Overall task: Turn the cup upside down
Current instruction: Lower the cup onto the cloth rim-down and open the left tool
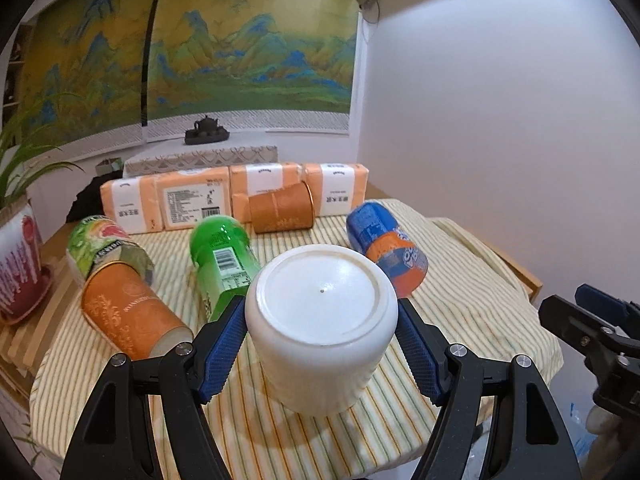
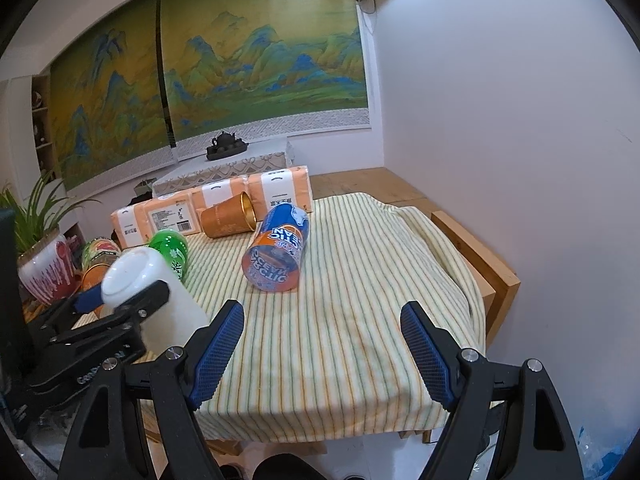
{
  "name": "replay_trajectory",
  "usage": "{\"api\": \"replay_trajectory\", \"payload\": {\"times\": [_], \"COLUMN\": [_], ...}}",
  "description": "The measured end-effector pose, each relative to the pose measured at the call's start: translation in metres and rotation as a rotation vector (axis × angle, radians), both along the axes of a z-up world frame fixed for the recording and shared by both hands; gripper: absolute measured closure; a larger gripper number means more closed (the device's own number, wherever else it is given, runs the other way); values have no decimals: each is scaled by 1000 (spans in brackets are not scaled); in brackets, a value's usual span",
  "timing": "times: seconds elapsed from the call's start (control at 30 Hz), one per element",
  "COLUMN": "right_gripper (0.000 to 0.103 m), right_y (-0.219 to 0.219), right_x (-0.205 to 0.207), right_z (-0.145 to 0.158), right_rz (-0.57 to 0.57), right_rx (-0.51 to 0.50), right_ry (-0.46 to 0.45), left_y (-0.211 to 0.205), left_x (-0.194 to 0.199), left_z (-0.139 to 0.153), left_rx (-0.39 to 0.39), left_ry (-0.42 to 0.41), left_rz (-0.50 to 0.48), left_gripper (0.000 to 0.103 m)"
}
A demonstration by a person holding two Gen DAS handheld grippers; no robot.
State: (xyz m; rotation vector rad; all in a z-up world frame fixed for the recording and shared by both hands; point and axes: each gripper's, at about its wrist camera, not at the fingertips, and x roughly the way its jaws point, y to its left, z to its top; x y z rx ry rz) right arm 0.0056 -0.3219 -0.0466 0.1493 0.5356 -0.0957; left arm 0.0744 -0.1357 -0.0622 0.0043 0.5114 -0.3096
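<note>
A white cup (image 1: 322, 320) stands upside down on the striped cloth (image 1: 460, 300), its flat base facing me. My left gripper (image 1: 321, 328) has its blue pads against both sides of the cup. The cup also shows in the right wrist view (image 2: 144, 280) at the left, with the left gripper's black finger across it. My right gripper (image 2: 322, 344) is open and empty above the cloth's near edge (image 2: 320, 360), to the right of the cup. It shows at the right edge of the left wrist view (image 1: 592, 320).
Lying on the cloth: a green bottle (image 1: 224, 256), a blue-orange can (image 1: 388, 248), orange paper cups (image 1: 128, 316) (image 1: 280, 210), a green jar (image 1: 100, 240). Orange tissue packs (image 1: 192, 200) line the back. A potted plant (image 1: 20, 256) stands left. The wooden table edge (image 2: 476, 248) is right.
</note>
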Motion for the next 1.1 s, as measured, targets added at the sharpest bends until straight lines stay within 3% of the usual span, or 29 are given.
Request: {"api": "replay_trajectory", "payload": {"times": [0.4, 0.87, 1.03, 1.1], "right_gripper": [26, 26, 26, 26], "right_y": [9, 12, 13, 14], "right_x": [5, 7, 7, 7], "right_z": [2, 3, 3, 4], "right_rz": [7, 17, 16, 16], "right_rx": [-22, -23, -23, -25], "right_ry": [6, 9, 7, 7], "left_y": [9, 3, 5, 6], "left_x": [12, 7, 4, 2], "left_z": [-4, -3, -2, -1], "left_rx": [-41, 0, -12, -16], "left_ry": [17, 5, 2, -5], "left_rz": [0, -12, -17, -16], "left_gripper": [27, 26, 9, 6]}}
